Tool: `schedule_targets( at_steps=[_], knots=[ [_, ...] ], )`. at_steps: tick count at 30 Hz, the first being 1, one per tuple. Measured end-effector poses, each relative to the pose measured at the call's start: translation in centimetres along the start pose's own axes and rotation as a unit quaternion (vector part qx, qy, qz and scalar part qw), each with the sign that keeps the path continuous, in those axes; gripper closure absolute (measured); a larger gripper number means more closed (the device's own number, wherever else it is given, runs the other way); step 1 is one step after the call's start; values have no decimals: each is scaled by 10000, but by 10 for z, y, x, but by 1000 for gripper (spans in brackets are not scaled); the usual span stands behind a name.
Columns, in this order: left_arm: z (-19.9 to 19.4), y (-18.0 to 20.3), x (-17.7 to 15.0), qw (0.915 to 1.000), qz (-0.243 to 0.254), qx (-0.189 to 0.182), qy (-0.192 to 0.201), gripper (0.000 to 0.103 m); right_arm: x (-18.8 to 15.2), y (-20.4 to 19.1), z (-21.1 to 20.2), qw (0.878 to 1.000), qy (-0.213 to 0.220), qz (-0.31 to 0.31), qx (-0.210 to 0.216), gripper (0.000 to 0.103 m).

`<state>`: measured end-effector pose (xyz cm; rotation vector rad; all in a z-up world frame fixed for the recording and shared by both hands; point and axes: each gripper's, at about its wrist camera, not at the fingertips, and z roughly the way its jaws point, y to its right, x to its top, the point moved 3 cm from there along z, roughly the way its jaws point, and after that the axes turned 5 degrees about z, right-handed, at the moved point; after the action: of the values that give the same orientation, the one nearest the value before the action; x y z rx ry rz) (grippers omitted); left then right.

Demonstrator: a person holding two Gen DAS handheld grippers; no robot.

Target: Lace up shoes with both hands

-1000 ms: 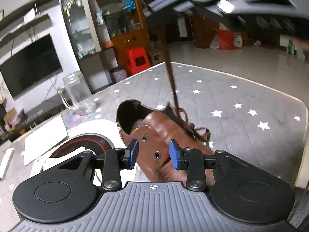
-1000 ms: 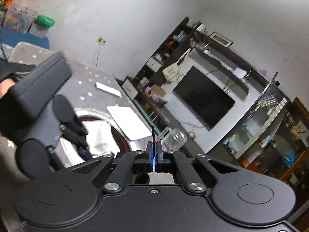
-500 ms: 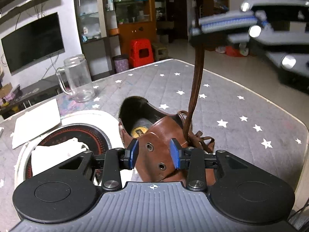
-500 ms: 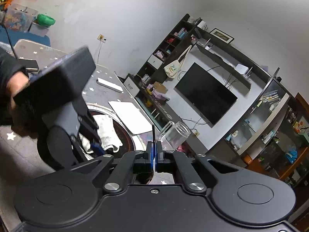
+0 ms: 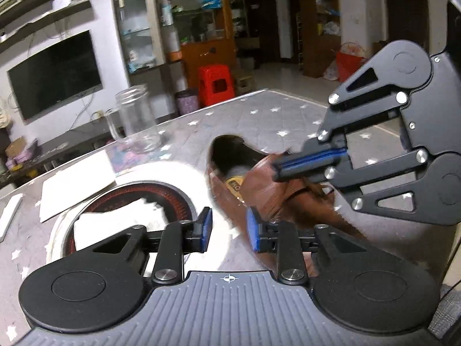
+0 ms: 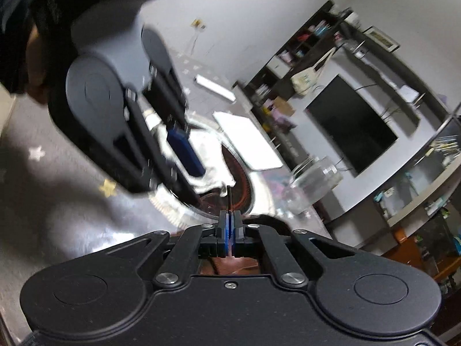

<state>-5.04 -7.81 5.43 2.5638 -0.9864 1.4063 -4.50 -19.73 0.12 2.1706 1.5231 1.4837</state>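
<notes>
Now the right gripper [image 5: 278, 170], jaws clamped on the lace tip [image 6: 229, 199], has dropped to the brown shoe [image 5: 259, 190]; the left gripper [image 5: 229, 230] waits, jaws apart, ready for threading.

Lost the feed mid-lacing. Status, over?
Left claw open, empty, just short of the shoe. Right claw shut on the lace, low over the shoe's tongue. Nothing in the way.

shoe [image 5: 276, 199]: brown glossy leather | jar [image 5: 138, 121]: clear glass | table cover [image 5: 259, 121]: matt quilted cloth
</notes>
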Motion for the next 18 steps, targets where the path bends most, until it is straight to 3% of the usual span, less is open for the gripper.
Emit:
schedule_targets(
  at_steps=[3, 8, 13, 18],
  knots=[
    [12, -14, -18, 9984, -448, -4, -352, 89, -4, -4, 7, 9998, -111, -148, 3, 102],
    [-4, -14, -9, 9970, -713, -314, -14, 88, -6, 1, 2, 9998, -101, -84, -135, 102],
    [-7, -3, 14, 9956, -711, -549, 249, 71, -13, -2, 0, 9990, -200, -305, -254, 102],
    [2, 13, 33, 9940, -749, -708, 377, 65, -22, 3, -3, 9981, -303, -389, -375, 102]
  ],
)
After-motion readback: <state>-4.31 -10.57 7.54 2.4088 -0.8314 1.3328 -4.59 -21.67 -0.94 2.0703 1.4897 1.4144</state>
